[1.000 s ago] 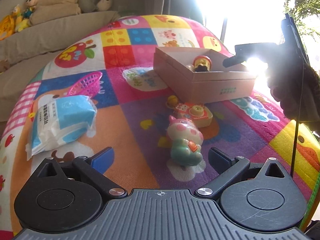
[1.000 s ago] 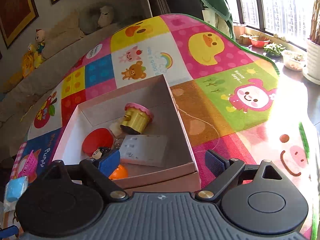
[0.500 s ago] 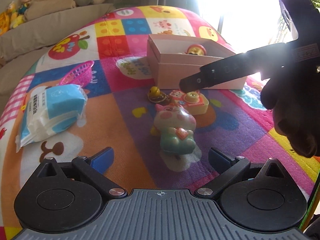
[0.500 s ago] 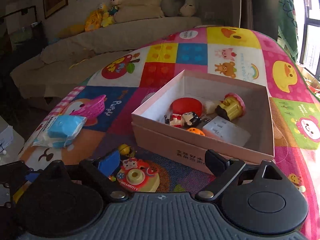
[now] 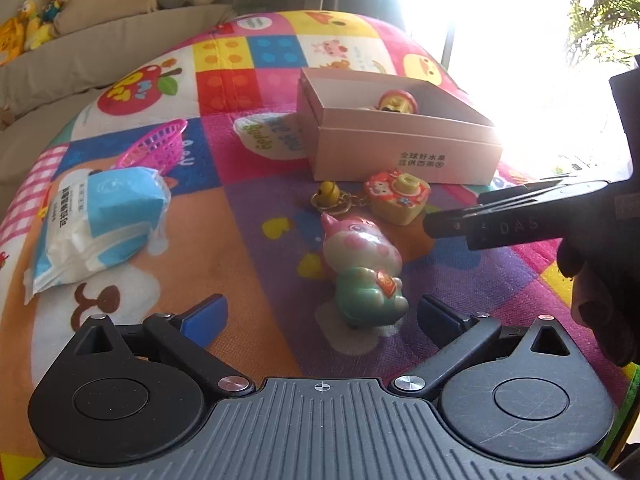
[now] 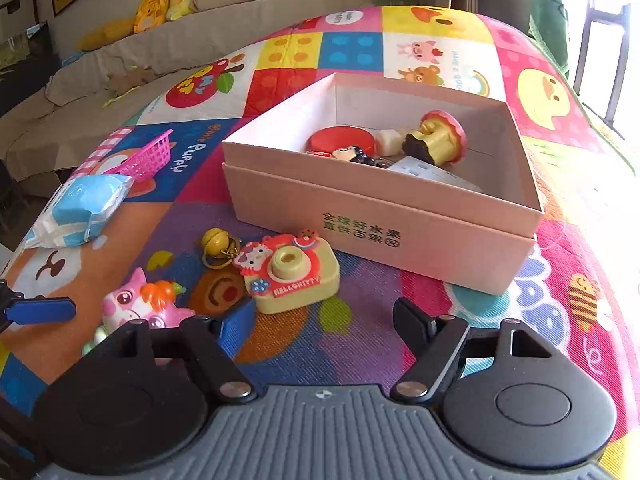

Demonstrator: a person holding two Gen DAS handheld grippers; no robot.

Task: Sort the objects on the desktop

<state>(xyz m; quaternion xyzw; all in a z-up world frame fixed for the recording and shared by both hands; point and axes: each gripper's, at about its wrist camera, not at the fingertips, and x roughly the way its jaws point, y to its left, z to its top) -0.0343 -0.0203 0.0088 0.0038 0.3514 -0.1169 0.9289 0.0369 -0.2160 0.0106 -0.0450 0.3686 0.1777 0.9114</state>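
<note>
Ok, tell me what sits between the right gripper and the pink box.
In the right wrist view, only the yellow toy camera lies on the mat between the open right gripper and the pink box, toward the left finger; the rest is bare mat.

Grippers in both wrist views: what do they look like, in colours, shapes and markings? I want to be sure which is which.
Both the left gripper and right gripper look alike: black linkage arms with silver pivot screws, two round black housings, a ribbed grey base with a crosshair mark. One fingertip pad is blue, the other dark. Seen side-on, the right gripper's arm carries pale lettering, partly readable. No cables or sleeves show.
</note>
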